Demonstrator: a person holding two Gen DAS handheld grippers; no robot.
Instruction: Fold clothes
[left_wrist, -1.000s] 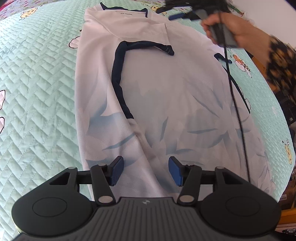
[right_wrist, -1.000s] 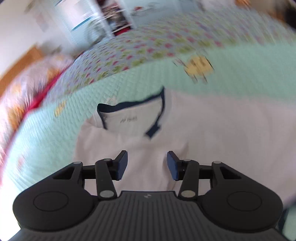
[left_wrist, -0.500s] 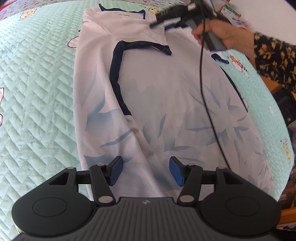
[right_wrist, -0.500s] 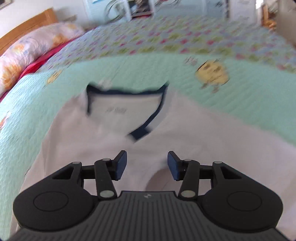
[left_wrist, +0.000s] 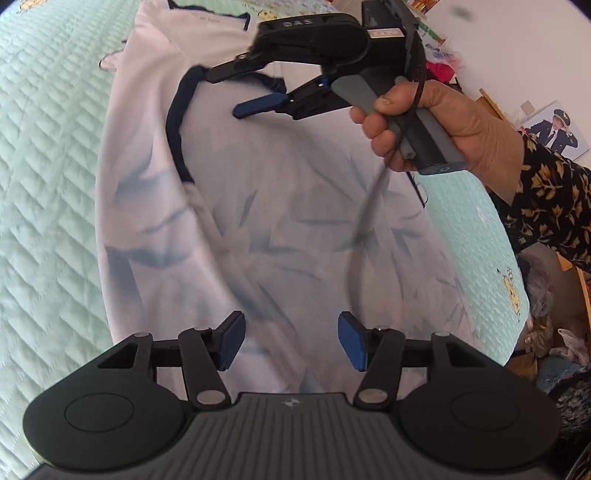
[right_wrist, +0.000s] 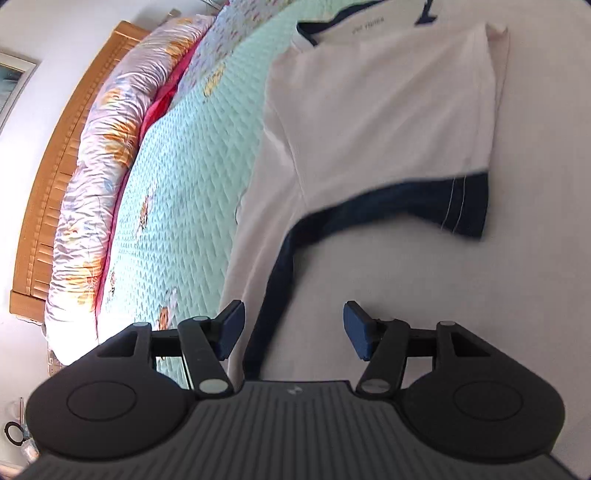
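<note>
Left wrist view. The shirt (left_wrist: 280, 206) lies flat on the quilt (left_wrist: 48, 177), its long axis running away from the camera: the collar (left_wrist: 207, 22) at the far end, the hem at the near end. One side panel is already folded over the body, so the dark-trimmed sleeve (left_wrist: 177, 122) rests on top of the cloth. The opposite side extends toward the quilt edge, and part of it is hidden behind the hand. The left gripper (left_wrist: 291, 339) hangs over the hem end, jaws apart, nothing between them. The right gripper (left_wrist: 255, 88), held in the person's hand (left_wrist: 443, 125), is above the collar end near the sleeve cuff, jaws apart and empty. Its cable (left_wrist: 365, 221) hangs across the shirt.

Right wrist view. The camera is rolled sideways. The dark sleeve trim (right_wrist: 406, 210) runs from just ahead of the jaws to the cuff. The right gripper (right_wrist: 293, 328) has jaws apart, with nothing held. The headboard (right_wrist: 55, 177) and pillow roll (right_wrist: 96, 166) lie beyond the quilt.

Judgement. The right gripper is the nearer one to the collar end, the left to the hem. Any further fold turns on this arrangement: both grippers stand along the shirt's long axis, one at each end.
</note>
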